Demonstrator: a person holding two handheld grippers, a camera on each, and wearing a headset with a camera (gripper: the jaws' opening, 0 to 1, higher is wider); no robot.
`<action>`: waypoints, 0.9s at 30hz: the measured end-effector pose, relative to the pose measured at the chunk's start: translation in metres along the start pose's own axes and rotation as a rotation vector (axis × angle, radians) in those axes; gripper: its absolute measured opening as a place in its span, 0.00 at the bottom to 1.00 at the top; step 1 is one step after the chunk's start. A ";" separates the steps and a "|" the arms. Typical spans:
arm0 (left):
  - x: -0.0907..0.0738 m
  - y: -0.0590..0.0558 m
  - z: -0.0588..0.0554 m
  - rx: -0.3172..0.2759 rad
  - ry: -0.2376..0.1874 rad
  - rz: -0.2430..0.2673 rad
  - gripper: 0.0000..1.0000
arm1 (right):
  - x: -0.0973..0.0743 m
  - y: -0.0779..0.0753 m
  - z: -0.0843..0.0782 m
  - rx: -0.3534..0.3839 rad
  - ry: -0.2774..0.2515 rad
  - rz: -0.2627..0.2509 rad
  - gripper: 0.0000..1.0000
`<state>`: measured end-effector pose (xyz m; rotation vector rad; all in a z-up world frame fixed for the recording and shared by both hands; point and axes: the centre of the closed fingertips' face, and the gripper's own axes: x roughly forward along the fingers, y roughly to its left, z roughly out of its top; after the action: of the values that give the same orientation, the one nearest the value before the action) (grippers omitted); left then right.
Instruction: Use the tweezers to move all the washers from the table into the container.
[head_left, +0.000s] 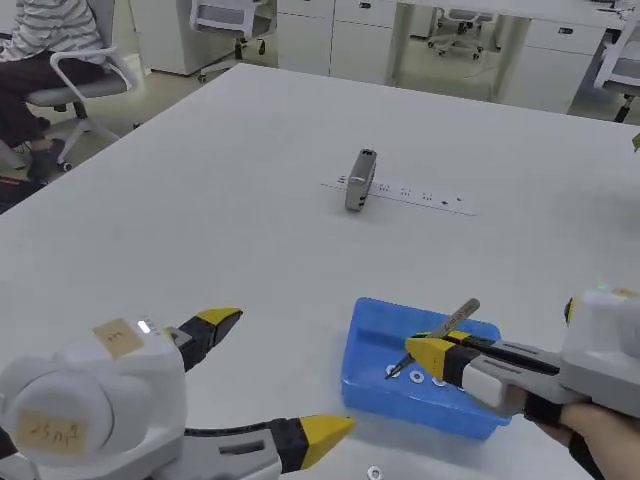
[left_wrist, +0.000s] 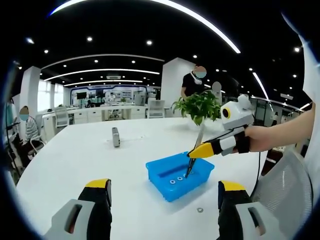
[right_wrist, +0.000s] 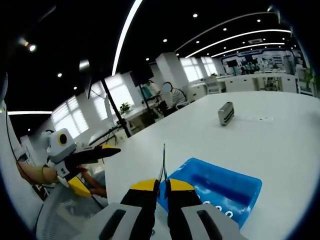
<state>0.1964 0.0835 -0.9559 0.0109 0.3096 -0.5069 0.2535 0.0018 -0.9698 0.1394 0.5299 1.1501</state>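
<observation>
On the counter (head_left: 250, 200), just off the near wall of the container (head_left: 400, 400), one washer (head_left: 373, 472) lies on the person's side of the tweezers (head_left: 460, 313). They slant down into the container beside three washers (head_left: 415, 377). The right hand-held gripper (head_left: 432, 352), clenched on the tweezers, is nearer. The left hand-held gripper (head_left: 280, 375) hangs released alongside. A metal block (head_left: 360, 180) stands well beyond, in an open office.

Silver tweezers (head_left: 462, 313) tilt into the blue container (head_left: 362, 345) holding washers (head_left: 417, 377); one washer (head_left: 373, 473) lies just outside it.
</observation>
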 end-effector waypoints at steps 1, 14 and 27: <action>0.000 0.000 0.000 0.000 0.001 0.000 0.90 | 0.000 0.002 -0.002 0.002 0.002 0.001 0.04; 0.000 -0.001 -0.001 0.005 0.007 -0.003 0.90 | -0.001 0.007 -0.022 0.025 0.039 0.017 0.04; 0.000 0.000 -0.001 0.005 0.004 0.002 0.90 | 0.001 0.015 -0.050 0.042 0.105 0.041 0.04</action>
<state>0.1959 0.0832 -0.9567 0.0172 0.3123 -0.5060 0.2177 0.0009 -1.0083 0.1269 0.6474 1.1915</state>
